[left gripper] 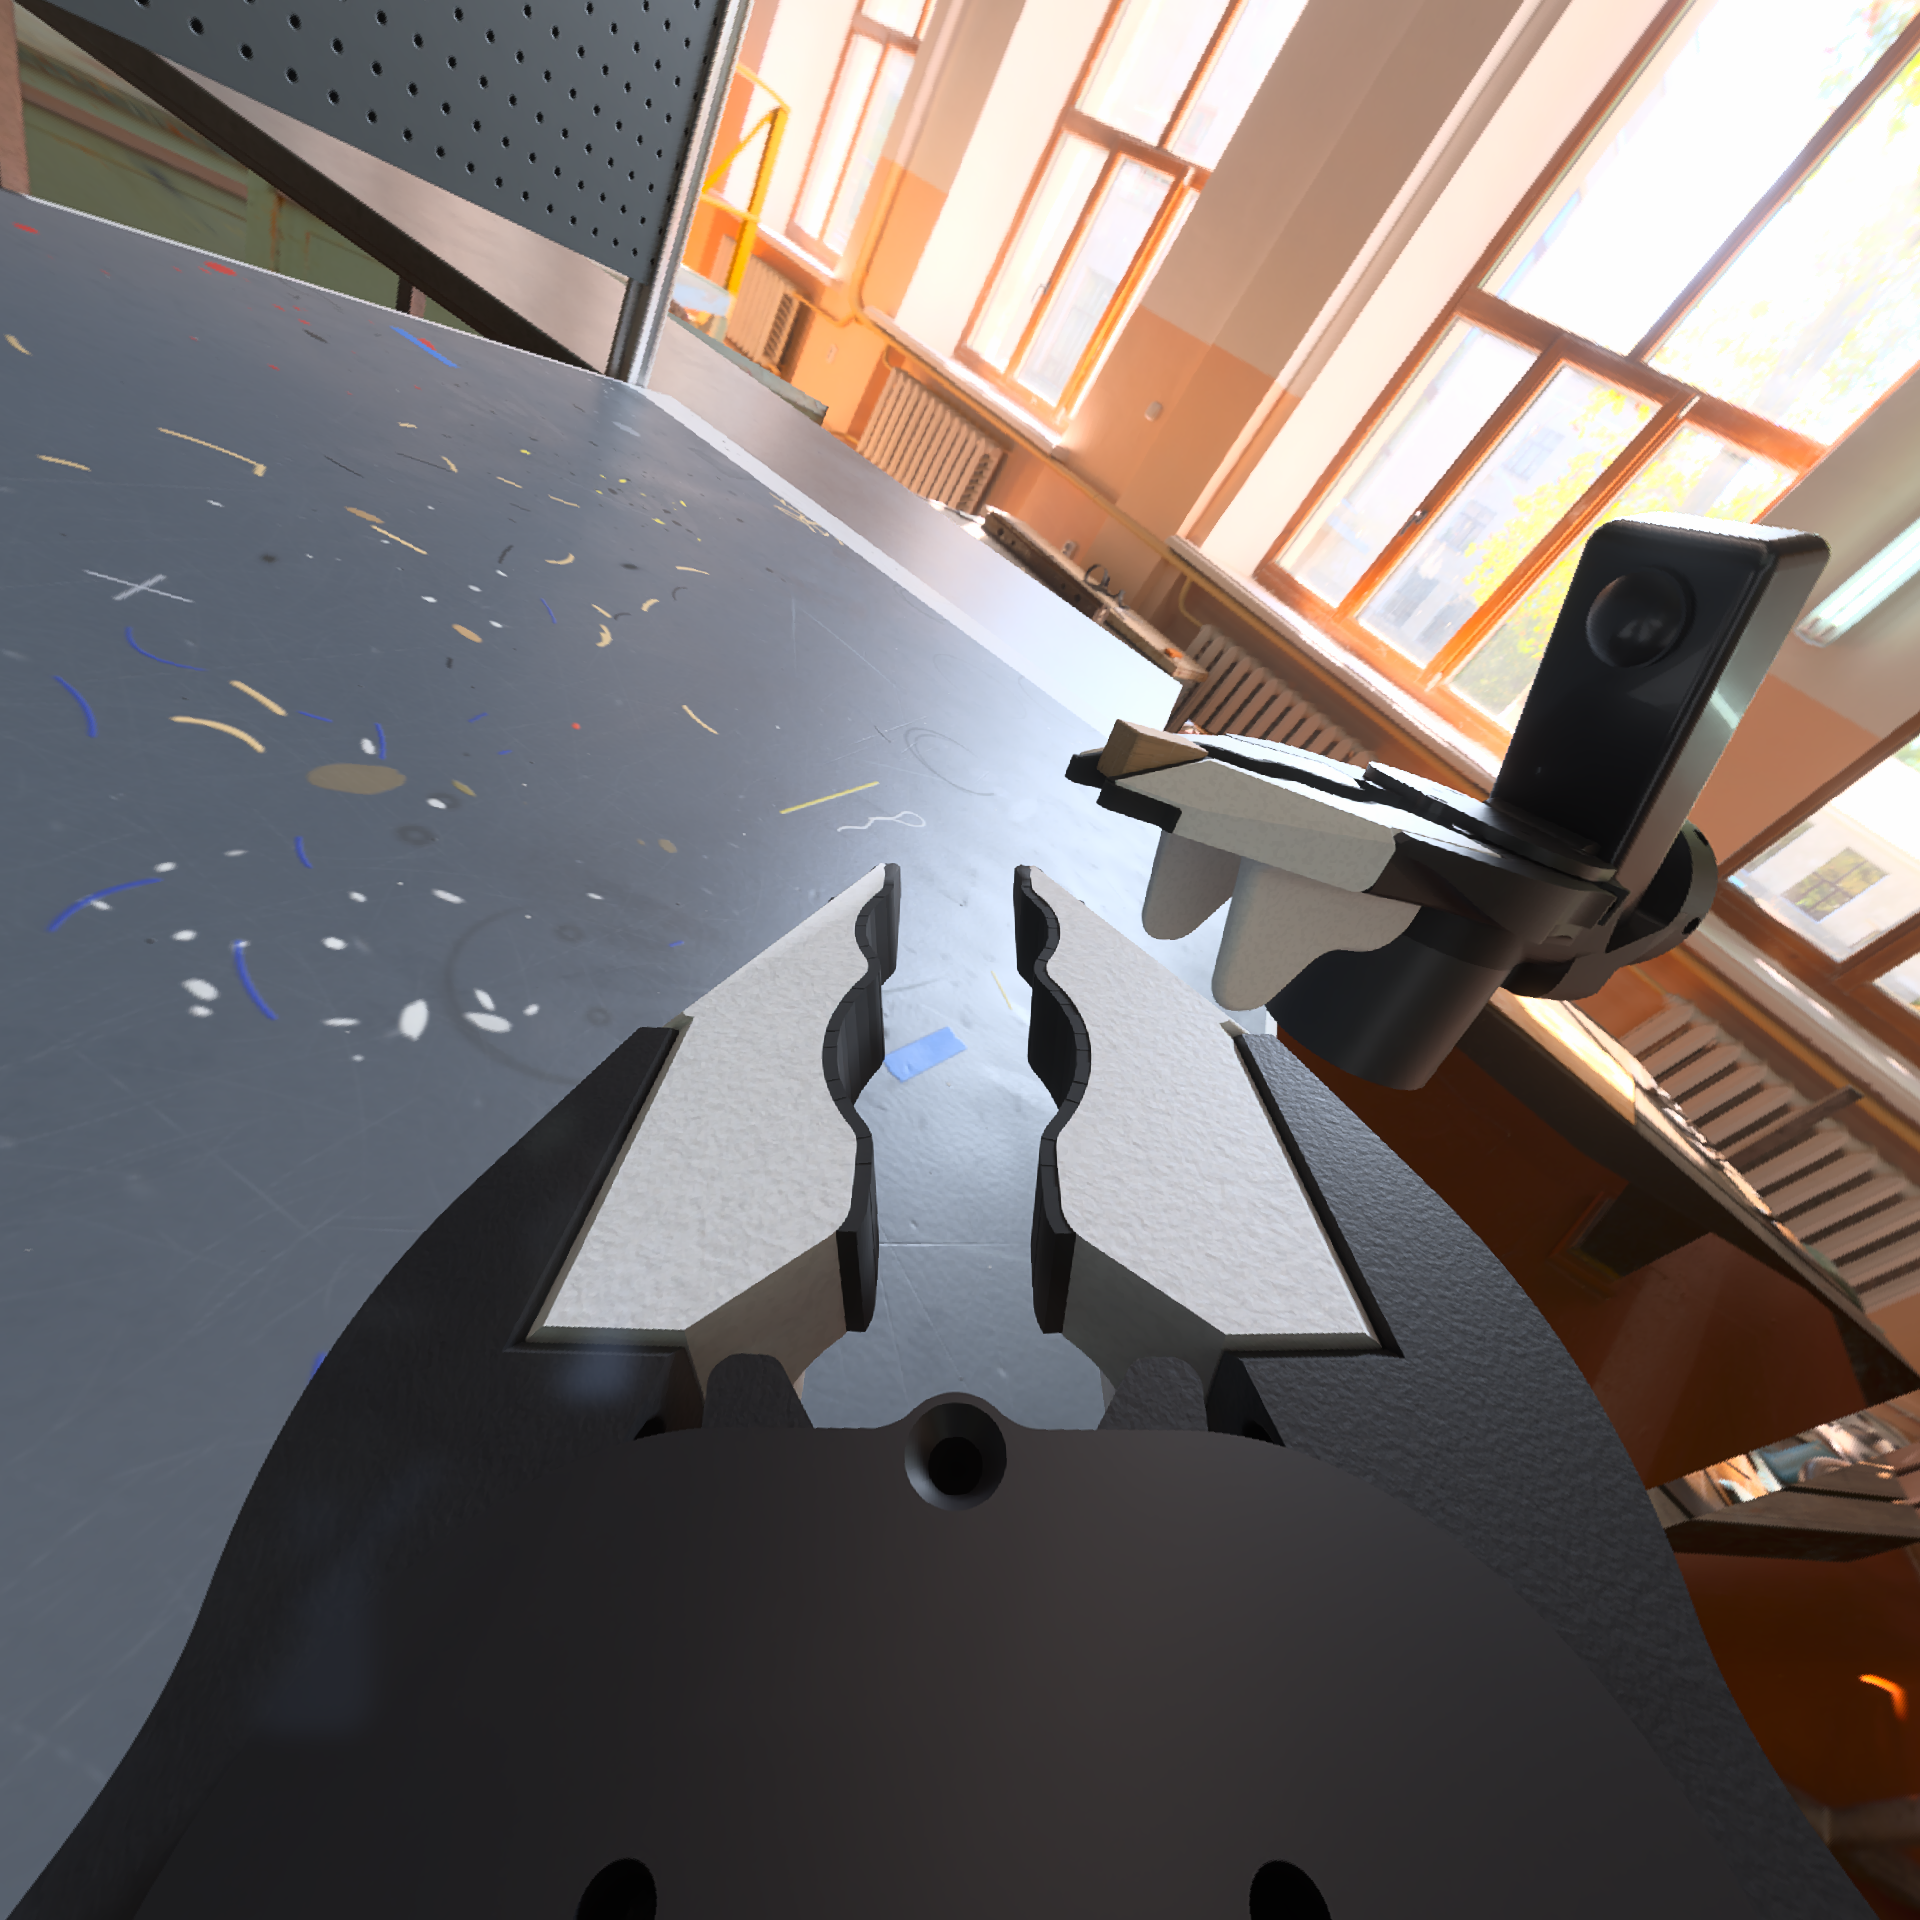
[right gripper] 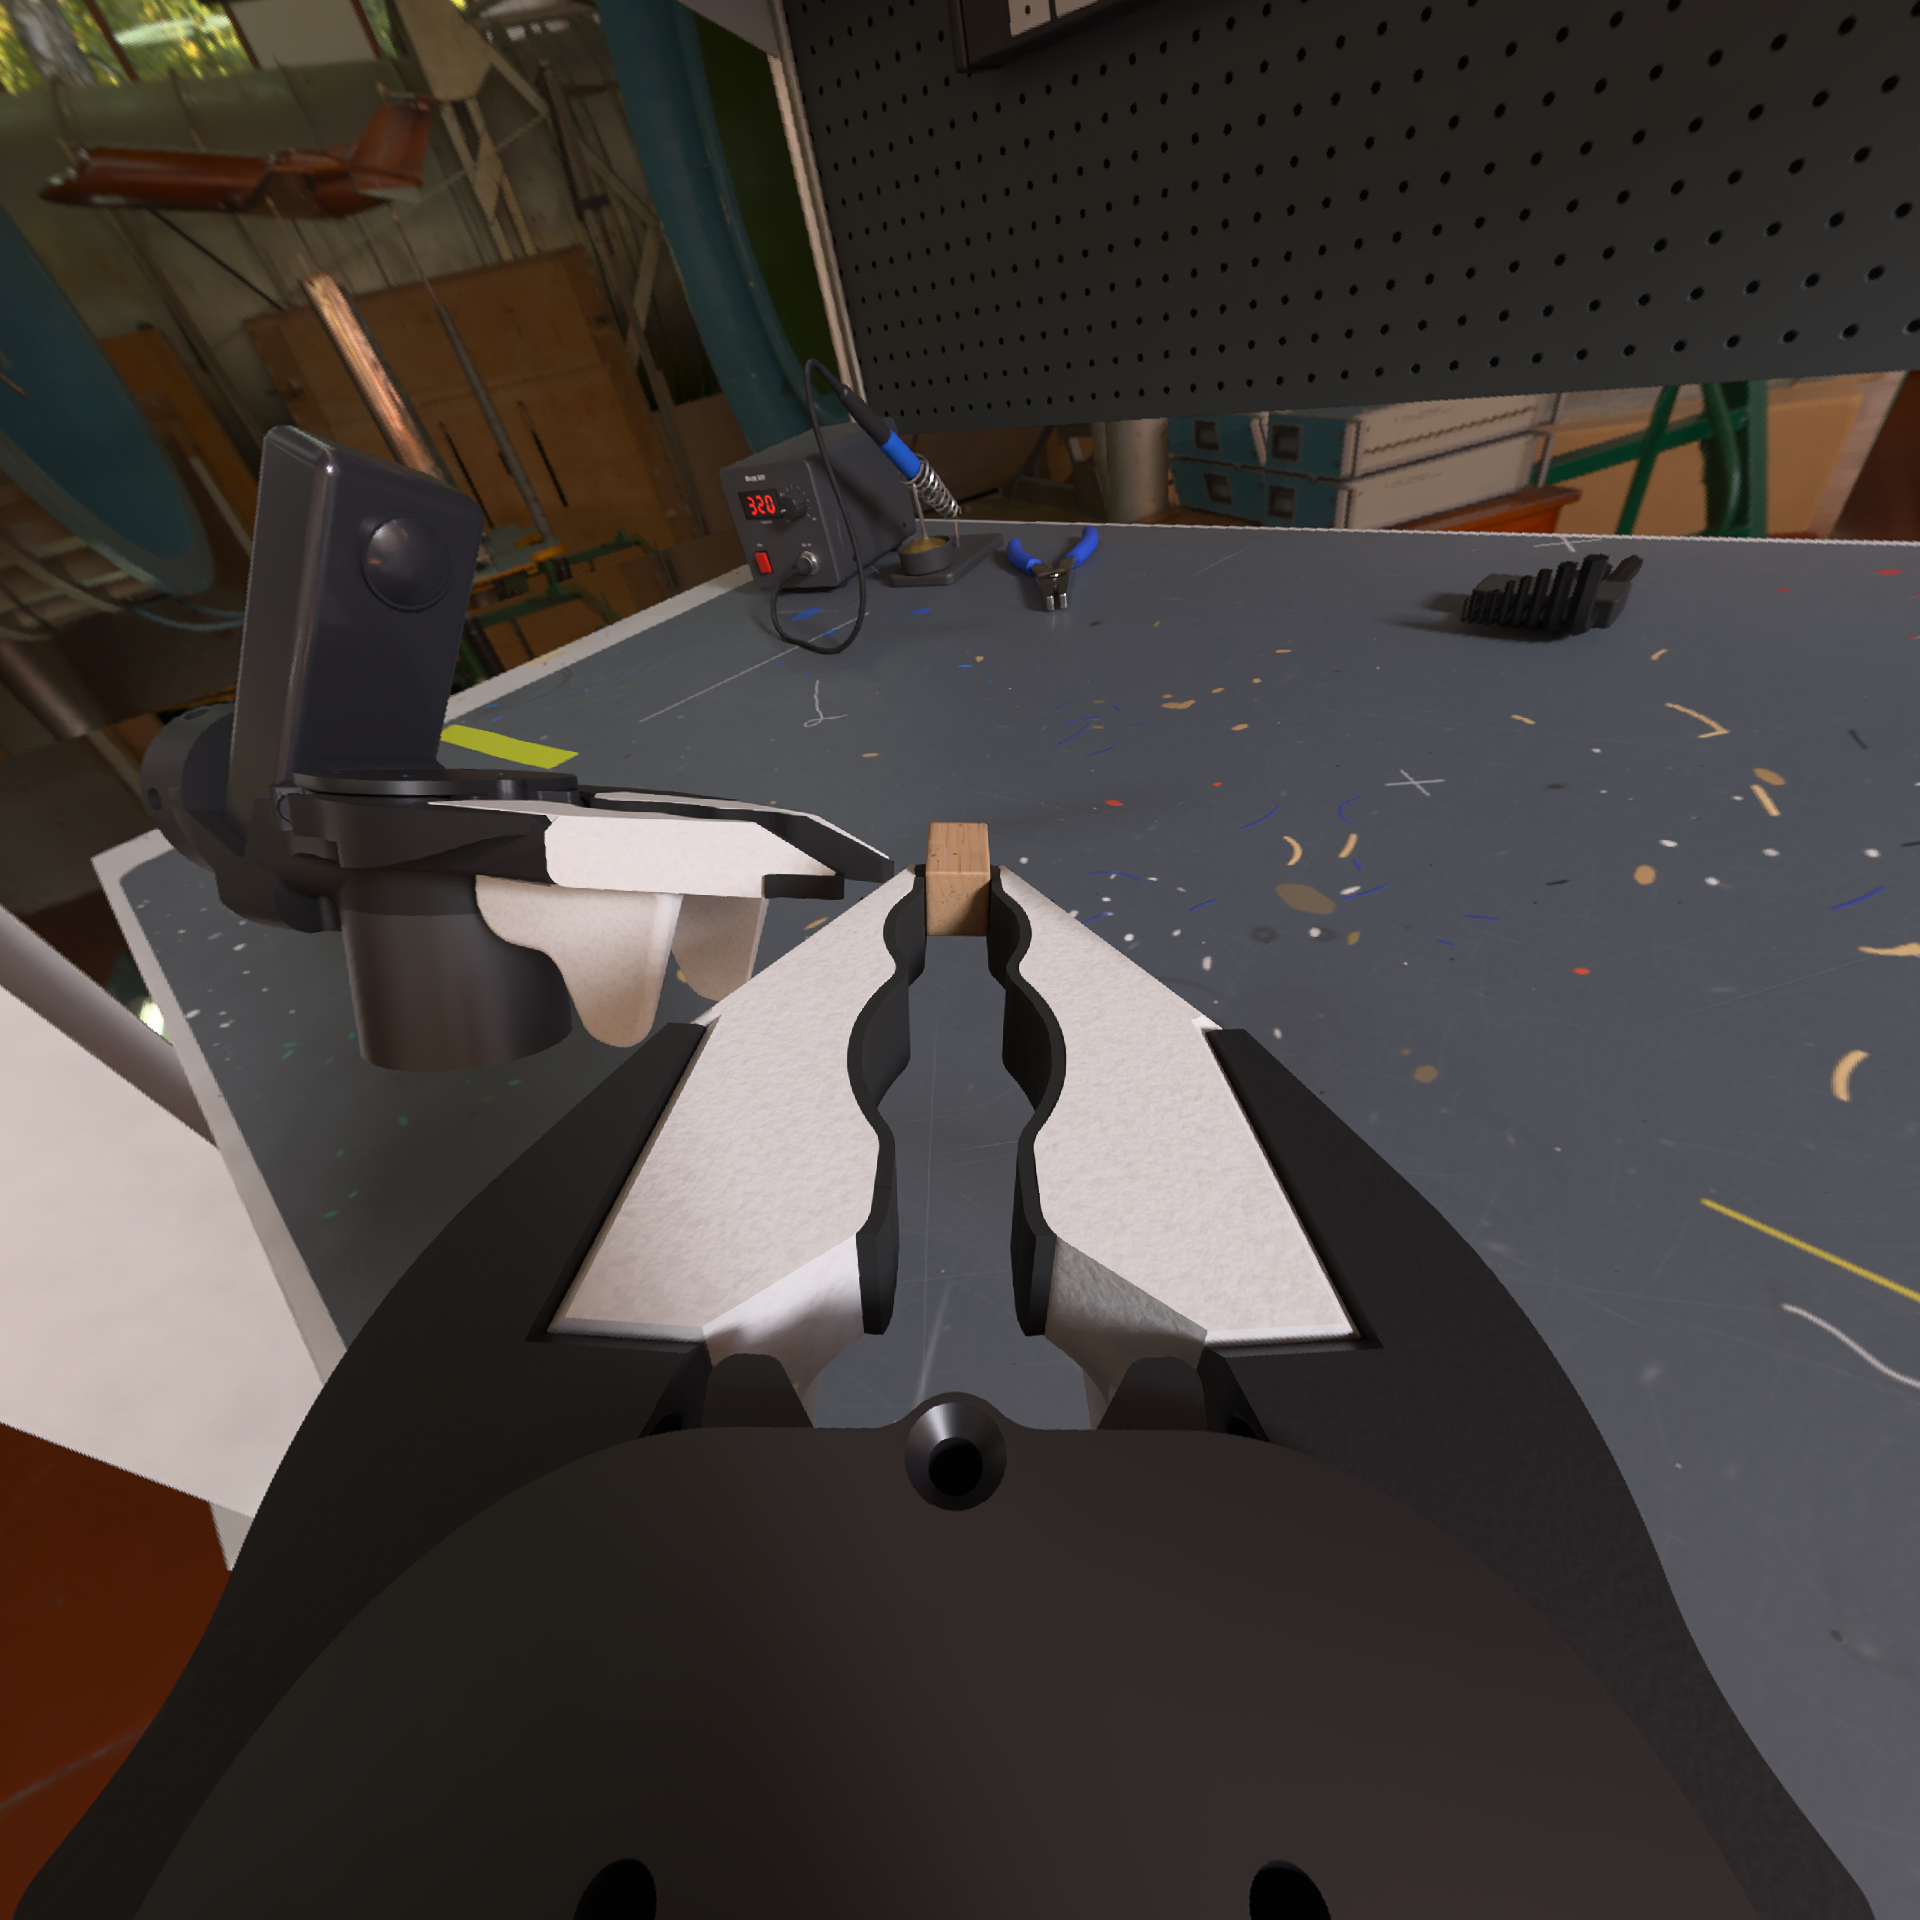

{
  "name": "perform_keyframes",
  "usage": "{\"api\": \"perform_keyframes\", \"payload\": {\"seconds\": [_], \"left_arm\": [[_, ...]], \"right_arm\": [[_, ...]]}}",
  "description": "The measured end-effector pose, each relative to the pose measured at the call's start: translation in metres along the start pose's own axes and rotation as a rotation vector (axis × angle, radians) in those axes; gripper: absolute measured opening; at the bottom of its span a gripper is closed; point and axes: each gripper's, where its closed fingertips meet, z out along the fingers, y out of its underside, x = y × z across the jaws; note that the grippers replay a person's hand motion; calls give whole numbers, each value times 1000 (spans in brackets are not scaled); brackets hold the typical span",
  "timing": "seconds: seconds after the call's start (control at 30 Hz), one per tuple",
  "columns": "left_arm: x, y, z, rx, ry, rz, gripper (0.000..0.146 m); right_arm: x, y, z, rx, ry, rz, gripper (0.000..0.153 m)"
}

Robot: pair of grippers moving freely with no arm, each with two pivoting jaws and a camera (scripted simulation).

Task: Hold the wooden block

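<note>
Here the wooden block point(right gripper: 957, 879) is clamped at the tips of the right gripper point(right gripper: 957, 883), above the bench point(right gripper: 1455, 1039). The left gripper point(left gripper: 956, 894), just left, is held with jaws parted, empty.

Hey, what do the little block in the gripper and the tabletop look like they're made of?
The block looks like pale unfinished wood: matte tan faces, faint grain. The tabletop seems a hard grey laminate or painted surface, slightly glossy, scuffed with scratches and paint flecks; the exact material is unclear.

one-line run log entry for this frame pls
right gripper: shut on wooden block, held at fingertips above table | left gripper: open, empty, beside right | block: off table
</note>
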Motion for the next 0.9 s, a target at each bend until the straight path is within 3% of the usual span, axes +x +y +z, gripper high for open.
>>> {"api": "perform_keyframes", "payload": {"seconds": [0.3, 0.47, 0.6, 0.9], "left_arm": [[-5, 9, 0, -50, -52, 163, 22], [-4, 24, 13, -116, -67, 292, 22], [-4, 32, 28, -168, -68, 381, 22], [2, 27, 52, -39, -43, 279, 21]], "right_arm": [[7, 0, -1, 60, -101, 69, 10], [41, 5, -3, 96, -84, 171, 10], [68, 7, -7, 117, -27, 165, 10], [108, 3, -12, 178, 73, 40, 10]]}}
